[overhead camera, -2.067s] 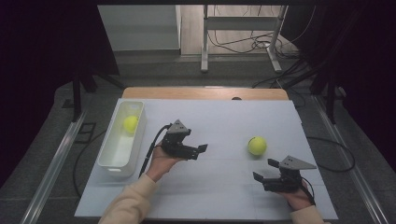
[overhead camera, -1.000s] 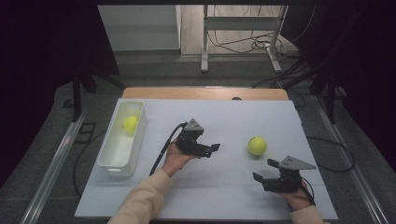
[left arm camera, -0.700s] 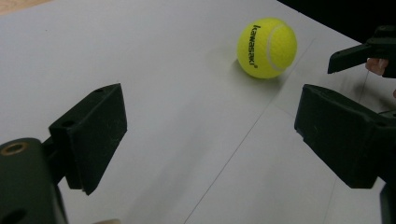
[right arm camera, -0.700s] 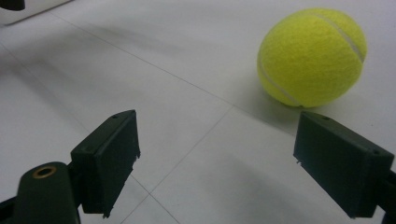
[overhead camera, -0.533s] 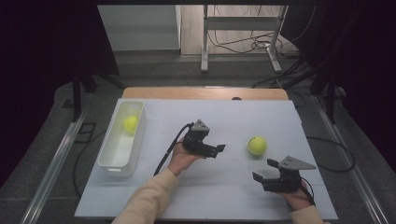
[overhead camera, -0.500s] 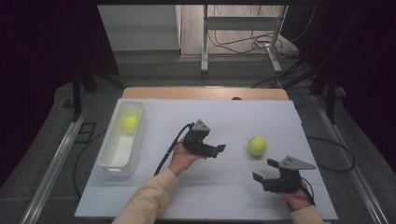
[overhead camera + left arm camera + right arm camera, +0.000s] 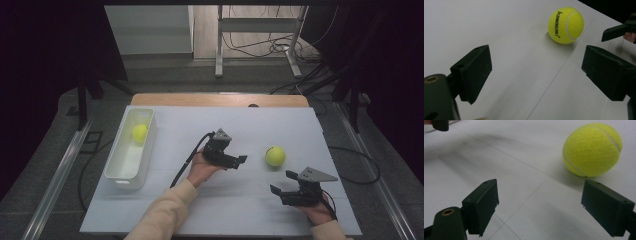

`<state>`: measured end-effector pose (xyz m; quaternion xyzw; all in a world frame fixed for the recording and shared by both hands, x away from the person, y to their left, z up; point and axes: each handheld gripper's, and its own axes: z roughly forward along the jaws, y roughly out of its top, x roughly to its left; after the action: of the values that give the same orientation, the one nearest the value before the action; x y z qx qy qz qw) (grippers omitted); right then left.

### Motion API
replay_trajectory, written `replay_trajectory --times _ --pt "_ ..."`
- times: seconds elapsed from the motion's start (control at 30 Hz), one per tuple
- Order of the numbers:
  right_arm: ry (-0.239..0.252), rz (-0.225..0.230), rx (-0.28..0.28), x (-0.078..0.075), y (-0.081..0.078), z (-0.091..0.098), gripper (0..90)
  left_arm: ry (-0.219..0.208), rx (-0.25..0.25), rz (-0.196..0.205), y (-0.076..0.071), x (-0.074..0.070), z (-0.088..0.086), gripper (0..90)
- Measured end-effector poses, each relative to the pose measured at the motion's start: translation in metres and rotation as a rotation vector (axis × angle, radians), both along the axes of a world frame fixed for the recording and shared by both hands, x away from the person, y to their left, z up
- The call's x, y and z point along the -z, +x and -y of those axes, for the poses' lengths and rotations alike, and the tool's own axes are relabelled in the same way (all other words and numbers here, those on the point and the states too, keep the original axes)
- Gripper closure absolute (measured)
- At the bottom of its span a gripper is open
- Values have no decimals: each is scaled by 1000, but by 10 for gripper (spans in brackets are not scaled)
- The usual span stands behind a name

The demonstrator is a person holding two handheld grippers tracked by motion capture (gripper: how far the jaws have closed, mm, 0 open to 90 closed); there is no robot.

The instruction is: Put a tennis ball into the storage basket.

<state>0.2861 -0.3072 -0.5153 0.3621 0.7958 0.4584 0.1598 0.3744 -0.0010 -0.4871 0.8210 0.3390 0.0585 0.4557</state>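
Note:
A yellow tennis ball lies on the white table top, right of centre. My left gripper is open just left of it, with its jaws pointing at the ball and nothing between them. In the left gripper view the ball, printed "kawasaki", lies ahead of the open left gripper, a little to the right. My right gripper stands open near the front right, below the ball. In the right gripper view the ball sits ahead and right of the empty right gripper. A second yellow ball lies in the white tray.
The long white tray stands at the table's left side. A cable trails from the left gripper across the table toward the person. One jaw of the right gripper shows at the upper right of the left gripper view. Beyond the table are stands and floor cables.
My left gripper has moved right across the table, closer to the loose ball, jaws still wide. The right gripper and both balls have stayed put.

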Motion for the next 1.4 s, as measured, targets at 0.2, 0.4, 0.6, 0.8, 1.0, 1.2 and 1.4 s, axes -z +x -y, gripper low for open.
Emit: replay_trajectory --times 0.2,0.4,0.6,0.8,1.0,1.2,1.4 --pt "-1 0 0 0 0 0 151 5 13 -2 5 2 12 100" --pt "2 1 -1 0 0 0 151 10 22 -9 7 4 20 100" --pt "0 2 -1 0 0 0 151 17 32 -11 8 5 26 100" --pt "0 2 -1 0 0 0 151 15 34 -13 8 6 30 100" --pt "2 3 -1 0 0 0 151 18 40 -14 9 7 34 100" --pt "-2 2 -1 0 0 0 151 22 48 -14 9 7 39 100" --pt "2 6 -1 0 0 0 152 17 49 -18 10 9 44 100"
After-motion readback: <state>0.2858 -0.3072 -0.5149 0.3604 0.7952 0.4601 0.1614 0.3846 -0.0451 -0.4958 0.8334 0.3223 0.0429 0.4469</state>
